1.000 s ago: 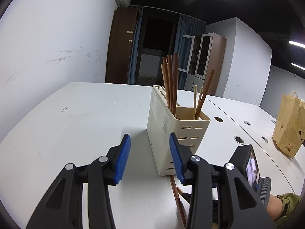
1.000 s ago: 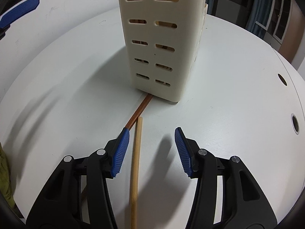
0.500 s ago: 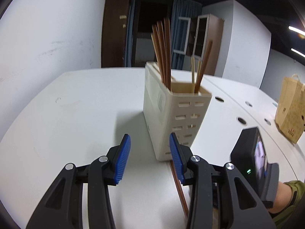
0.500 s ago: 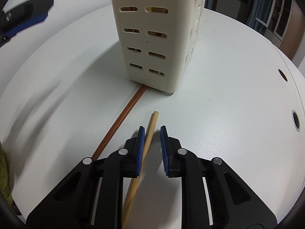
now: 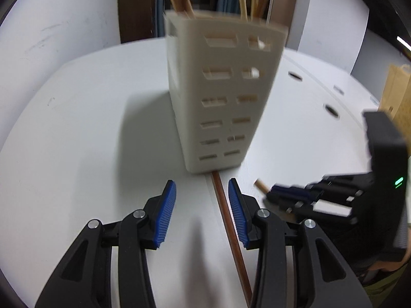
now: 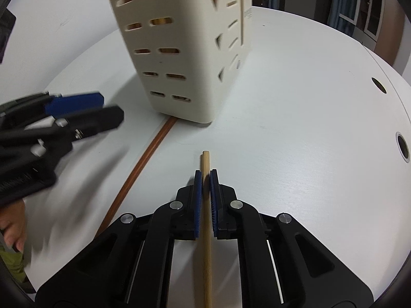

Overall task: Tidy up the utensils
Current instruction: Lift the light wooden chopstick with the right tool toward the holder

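A cream slotted utensil holder (image 5: 221,97) stands on the white table (image 5: 77,133) with several chopsticks upright in it; it also shows in the right wrist view (image 6: 179,51). A dark brown chopstick (image 5: 228,220) lies on the table, running from the holder's base toward me, and also shows in the right wrist view (image 6: 143,164). My left gripper (image 5: 202,197) is open and empty, low over that chopstick. My right gripper (image 6: 205,179) is shut on a light wooden chopstick (image 6: 205,161), whose tip sticks out past the pads.
A brown paper bag (image 5: 395,95) stands at the far right. Round cable holes (image 6: 402,146) dot the table on the right. A cabinet and a dark doorway are behind the table.
My right gripper has shut on the light chopstick and lifted it. My left gripper has dropped and moved forward close to the holder, over the dark chopstick.
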Demonstrator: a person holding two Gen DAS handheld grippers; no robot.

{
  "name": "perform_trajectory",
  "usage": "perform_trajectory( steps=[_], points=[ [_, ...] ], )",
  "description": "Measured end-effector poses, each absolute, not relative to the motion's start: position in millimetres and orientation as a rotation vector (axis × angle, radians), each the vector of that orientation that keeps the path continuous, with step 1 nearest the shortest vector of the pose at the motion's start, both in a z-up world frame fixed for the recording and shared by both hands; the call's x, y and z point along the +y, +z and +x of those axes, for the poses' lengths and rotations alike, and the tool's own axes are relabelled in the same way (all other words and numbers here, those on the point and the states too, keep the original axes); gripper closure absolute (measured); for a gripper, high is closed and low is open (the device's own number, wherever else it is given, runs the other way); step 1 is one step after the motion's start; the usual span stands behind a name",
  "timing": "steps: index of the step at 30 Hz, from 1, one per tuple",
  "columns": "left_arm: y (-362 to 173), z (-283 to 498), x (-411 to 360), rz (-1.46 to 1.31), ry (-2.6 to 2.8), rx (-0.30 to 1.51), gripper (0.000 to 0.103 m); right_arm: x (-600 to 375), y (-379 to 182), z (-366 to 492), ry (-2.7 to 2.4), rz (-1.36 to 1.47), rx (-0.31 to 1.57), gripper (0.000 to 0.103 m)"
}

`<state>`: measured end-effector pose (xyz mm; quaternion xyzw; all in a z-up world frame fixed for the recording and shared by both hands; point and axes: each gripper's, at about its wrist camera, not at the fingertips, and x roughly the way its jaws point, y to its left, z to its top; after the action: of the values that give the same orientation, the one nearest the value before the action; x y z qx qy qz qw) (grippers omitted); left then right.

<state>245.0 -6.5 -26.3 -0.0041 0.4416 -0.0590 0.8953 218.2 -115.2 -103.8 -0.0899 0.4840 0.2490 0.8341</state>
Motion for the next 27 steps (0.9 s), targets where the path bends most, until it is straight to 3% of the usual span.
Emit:
perform_trajectory(
  steps=[15,22,25,27],
  points=[
    [-62.0,265.8,-25.0,0.047,-0.126,1.030,0.062,-124.3,-102.2,235.0,0.522,-0.158,1.028,0.097],
    [-66.5,271.6,-34.0,0.089,-0.125,1.053,0.074,-126.7,-105.0,235.9,0.520,-0.162,1.026,0.097],
    [-65.1,275.5,-36.7,0.099,-0.105,1.057,0.092,-127.4,-105.3,234.9,0.519,-0.164,1.024,0.097],
    [-65.6,276.4,-37.2,0.111,-0.105,1.060,0.094,-128.0,-105.4,235.1,0.519,-0.166,1.024,0.097]
  ],
)
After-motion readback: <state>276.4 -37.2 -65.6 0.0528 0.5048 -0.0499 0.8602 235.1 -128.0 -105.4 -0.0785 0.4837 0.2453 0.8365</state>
